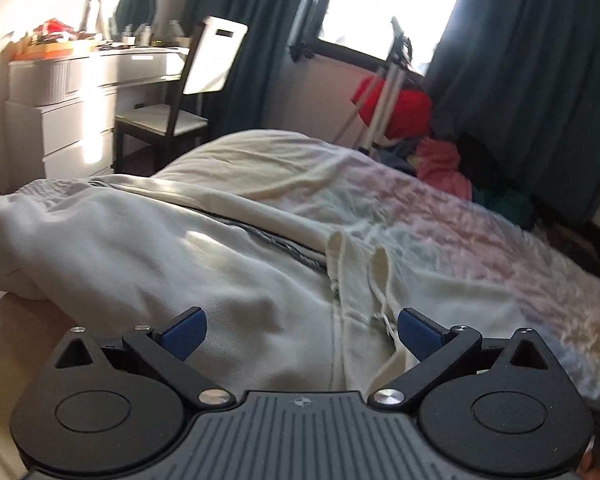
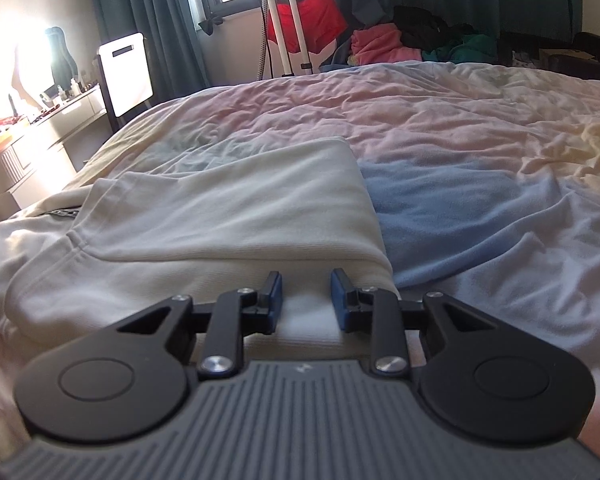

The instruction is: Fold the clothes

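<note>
I hover both spread, empty grippers, left gripper (image 1: 302,334) and right gripper (image 2: 306,300), over the cream hoodie (image 1: 180,264); next, I pinch its hem.

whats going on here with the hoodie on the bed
A person with a gripper in each hand is folding a cream hoodie laid on the bed. The left gripper is open above its drawstrings. The right gripper is open at the hem, gripping nothing. One side already looks folded over.
</note>
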The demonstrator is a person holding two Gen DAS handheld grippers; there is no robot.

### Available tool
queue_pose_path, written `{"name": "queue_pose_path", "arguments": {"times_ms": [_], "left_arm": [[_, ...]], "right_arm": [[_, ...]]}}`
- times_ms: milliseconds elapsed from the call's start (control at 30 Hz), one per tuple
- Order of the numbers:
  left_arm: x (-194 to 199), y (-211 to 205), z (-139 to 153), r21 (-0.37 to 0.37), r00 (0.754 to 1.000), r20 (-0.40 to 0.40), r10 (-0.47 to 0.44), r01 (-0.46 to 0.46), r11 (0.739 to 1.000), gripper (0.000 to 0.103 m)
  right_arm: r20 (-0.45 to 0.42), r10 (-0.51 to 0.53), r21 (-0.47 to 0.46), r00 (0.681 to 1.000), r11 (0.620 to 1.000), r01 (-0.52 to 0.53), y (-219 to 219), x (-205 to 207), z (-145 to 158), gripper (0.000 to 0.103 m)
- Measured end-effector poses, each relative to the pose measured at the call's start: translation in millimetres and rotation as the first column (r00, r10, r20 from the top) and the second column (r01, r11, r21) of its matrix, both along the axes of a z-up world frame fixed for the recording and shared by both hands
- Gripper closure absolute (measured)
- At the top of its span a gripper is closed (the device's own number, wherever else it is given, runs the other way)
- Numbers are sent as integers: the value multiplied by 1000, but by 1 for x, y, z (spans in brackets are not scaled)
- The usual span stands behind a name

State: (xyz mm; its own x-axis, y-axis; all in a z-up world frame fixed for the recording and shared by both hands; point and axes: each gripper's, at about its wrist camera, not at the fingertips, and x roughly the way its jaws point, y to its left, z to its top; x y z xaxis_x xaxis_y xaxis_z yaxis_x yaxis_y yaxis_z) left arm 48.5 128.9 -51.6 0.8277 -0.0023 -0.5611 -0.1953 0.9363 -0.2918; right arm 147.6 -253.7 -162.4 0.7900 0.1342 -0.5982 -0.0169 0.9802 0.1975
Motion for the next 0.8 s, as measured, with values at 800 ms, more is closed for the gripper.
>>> {"name": "queue_pose_path", "arguments": {"times_ms": [800], "left_arm": [[-19,175,-60,-647,818,-325,475,-558,519,9]], "right_arm": [[83,-27,-21,996,999,29,2,-11,19,73]]}}
